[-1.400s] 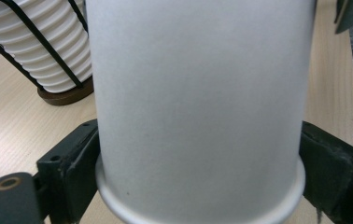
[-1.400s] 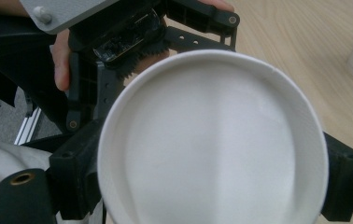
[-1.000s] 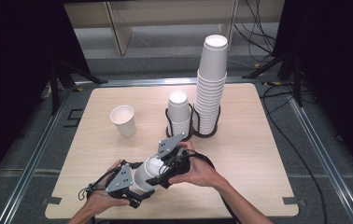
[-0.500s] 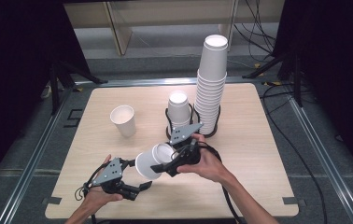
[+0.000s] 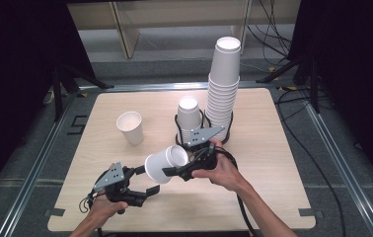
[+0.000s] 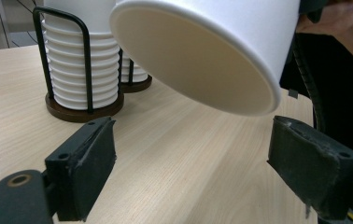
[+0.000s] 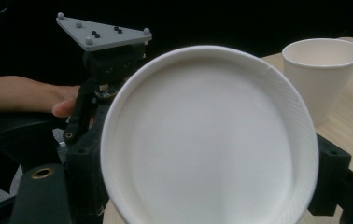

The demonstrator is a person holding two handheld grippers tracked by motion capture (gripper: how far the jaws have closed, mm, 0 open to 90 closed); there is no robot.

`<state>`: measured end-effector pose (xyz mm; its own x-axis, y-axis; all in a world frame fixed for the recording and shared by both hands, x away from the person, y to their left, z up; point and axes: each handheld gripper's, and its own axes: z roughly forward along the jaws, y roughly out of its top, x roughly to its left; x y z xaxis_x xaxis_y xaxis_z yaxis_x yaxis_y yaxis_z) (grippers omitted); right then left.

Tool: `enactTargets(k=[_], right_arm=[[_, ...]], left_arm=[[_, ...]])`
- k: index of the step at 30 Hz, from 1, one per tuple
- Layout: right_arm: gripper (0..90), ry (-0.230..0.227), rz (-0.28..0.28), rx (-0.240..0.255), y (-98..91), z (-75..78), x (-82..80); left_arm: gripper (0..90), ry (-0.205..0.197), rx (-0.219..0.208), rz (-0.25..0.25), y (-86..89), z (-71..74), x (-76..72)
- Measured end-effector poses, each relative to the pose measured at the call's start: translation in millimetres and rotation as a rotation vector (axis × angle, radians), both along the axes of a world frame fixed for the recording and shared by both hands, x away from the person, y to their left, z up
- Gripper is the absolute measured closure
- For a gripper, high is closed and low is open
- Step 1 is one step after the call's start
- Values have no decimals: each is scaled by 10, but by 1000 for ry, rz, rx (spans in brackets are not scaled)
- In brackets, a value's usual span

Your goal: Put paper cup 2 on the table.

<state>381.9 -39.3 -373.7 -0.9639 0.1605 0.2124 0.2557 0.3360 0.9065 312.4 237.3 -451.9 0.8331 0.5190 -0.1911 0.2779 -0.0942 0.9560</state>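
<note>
Since a second ago I've pulled the cup [image 5: 161, 167] off the left gripper [image 5: 149, 180], whose jaws now stand wide apart, empty. My right gripper [image 5: 174, 171] clamps the cup, tilted sideways, above the table's [image 5: 273, 187] near middle.

left gripper [image 5: 145, 190]: black, grey plate | right gripper [image 5: 174, 172]: black, cable | forearms bare

We are in a lab set up for recording: our wooden table [image 5: 273, 163] stands alone inside black curtains [image 5: 21, 74], with metal floor rails [image 5: 332, 143] running along its left and right edges and loose cables [image 5: 278, 29] lying beyond its far right corner.
</note>
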Motion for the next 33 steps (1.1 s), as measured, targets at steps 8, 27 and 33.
enactTargets(k=[8,27,33], right_arm=[[224,4,35,24,43,-54,11],[226,33,104,35,178,-155,-49],[226,55,114,33,191,-177,-53]], left_arm=[[136,31,-38,-8,-31,-2,16],[0,-54,-21,2,-73,39,-26],[0,-83,-47,-22,-89,30,-21]])
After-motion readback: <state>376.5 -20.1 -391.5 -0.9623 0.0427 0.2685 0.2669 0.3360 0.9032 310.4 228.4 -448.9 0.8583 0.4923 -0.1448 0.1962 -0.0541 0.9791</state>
